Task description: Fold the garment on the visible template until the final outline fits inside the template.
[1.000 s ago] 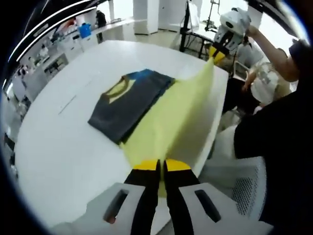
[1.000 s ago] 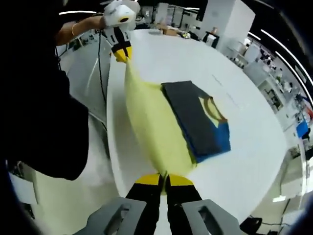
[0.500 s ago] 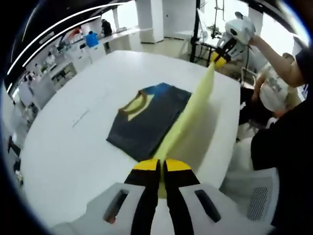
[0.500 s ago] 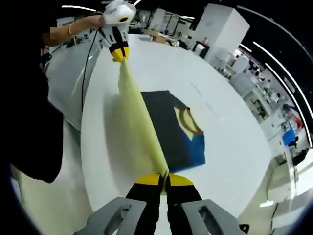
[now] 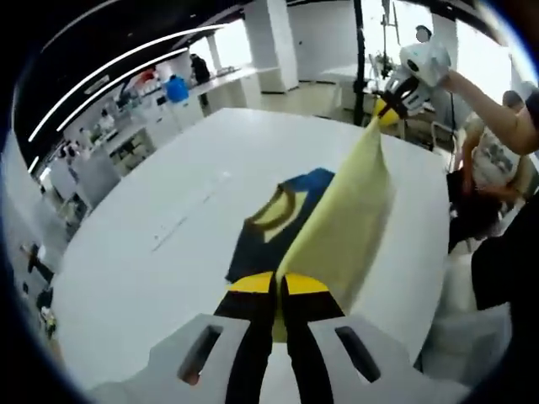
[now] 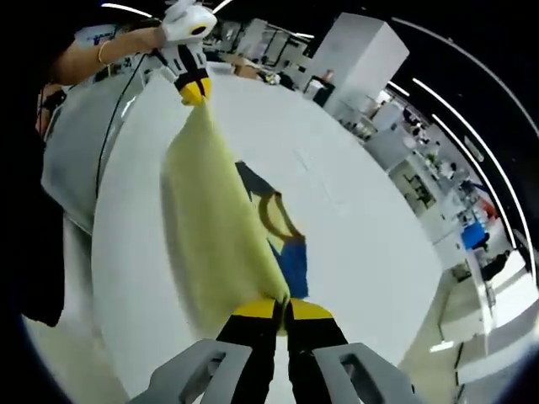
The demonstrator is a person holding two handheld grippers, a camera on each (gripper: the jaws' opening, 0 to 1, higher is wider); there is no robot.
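The left tongs (image 5: 279,286) are pressed together on 1 corner of the yellow flap (image 5: 337,231) of the garment, and the right tongs (image 6: 281,310) are pinched on the other corner of the same edge; each pair also appears far off in the other's view, the right tongs (image 5: 389,108) at the top of the left gripper view. Between the 2 pairs the flap is stretched taut and lifted clear of the white tabletop (image 5: 143,278), hanging like a sheet. The folded dark part of the garment (image 5: 261,240), grey with a blue patch and a yellow neckline, lies flat on the tabletop, and the raised flap stands beside it and partly hides it. The held edge runs from one pair of tongs to the other, roughly parallel to the long side of the dark panel, so both hands are about equally placed for the fold. The coming move looks to be carrying that edge sideways over the dark panel, both ends kept level, and laying it down. No template outline can be made out on the tabletop.
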